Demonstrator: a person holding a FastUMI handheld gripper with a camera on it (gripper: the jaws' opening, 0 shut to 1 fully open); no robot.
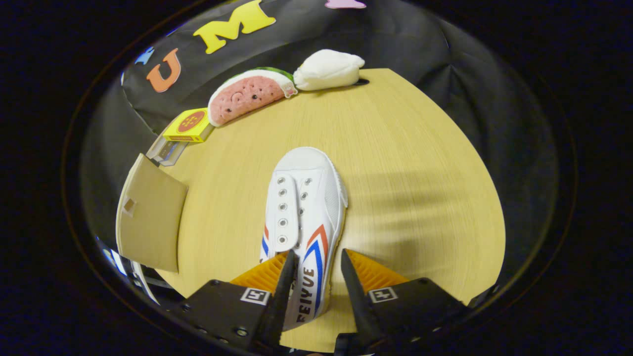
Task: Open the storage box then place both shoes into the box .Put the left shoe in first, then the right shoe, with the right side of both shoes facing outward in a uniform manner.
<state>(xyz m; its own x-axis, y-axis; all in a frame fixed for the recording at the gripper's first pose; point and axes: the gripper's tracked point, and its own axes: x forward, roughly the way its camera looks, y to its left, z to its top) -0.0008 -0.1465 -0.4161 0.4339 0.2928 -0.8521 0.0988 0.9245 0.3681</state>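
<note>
Gripper (316, 269) fingers set narrowly astride heel end of white canvas shoe with red and blue stripes (302, 217), lying toe-forward on pale wooden table (410, 163), apparently for lifting toward open tan storage-box flap (148, 217); firm contact unconfirmed.

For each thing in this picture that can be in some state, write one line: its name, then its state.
gripper: open, fingers either side of the shoe's heel end, not clearly pressing it
white shoe: upright on its sole, unlaced, toe pointing away from the fingers
table: bears everything here
storage box: brown panel raised; whether it is open, cannot tell
yellow box: closed, flat
watermelon cushion: lying by the wall
white cushion: lying beside it
</note>
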